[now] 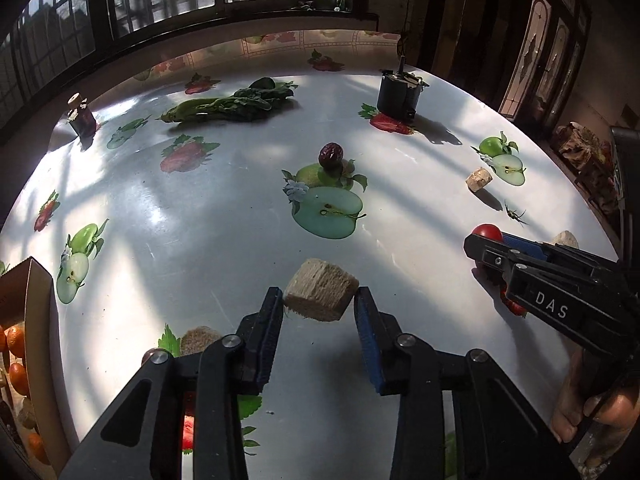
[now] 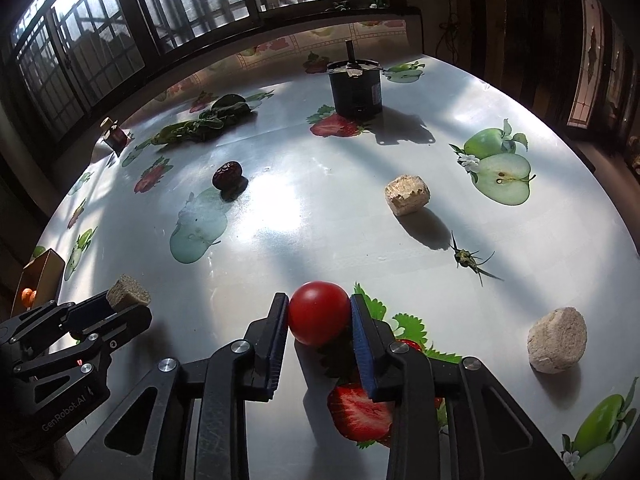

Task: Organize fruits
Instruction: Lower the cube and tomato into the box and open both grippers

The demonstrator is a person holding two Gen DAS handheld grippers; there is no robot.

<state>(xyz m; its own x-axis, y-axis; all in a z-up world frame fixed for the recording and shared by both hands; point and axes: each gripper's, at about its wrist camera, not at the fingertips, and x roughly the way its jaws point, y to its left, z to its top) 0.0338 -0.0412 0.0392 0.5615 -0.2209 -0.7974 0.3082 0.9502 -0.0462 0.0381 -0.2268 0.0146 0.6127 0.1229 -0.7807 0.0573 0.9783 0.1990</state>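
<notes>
**Both tongs closed on items over the fruit-print tabletop**

Left wrist view: the left tongs grip a tan, fibrous block by its two sides, over the glossy white tabletop printed with apples and strawberries. Beyond it, near the middle, a dark red wrinkled date sits alone. Further back lie a bunch of dark leafy greens, a small dark bottle with a cork at the far left, and a black cylindrical motor with a shaft. A second tan block and a small green stalk lie to the right. At the left edge an open cardboard box holds small oranges. The right tongs reach in from the right, with a person's hand behind them.

Right wrist view: the right tongs are clamped on a round red tomato, just above a printed strawberry. A pale round block lies near on the right, with the stalk and a tan block beyond; nothing sits directly ahead of the tomato.
</notes>
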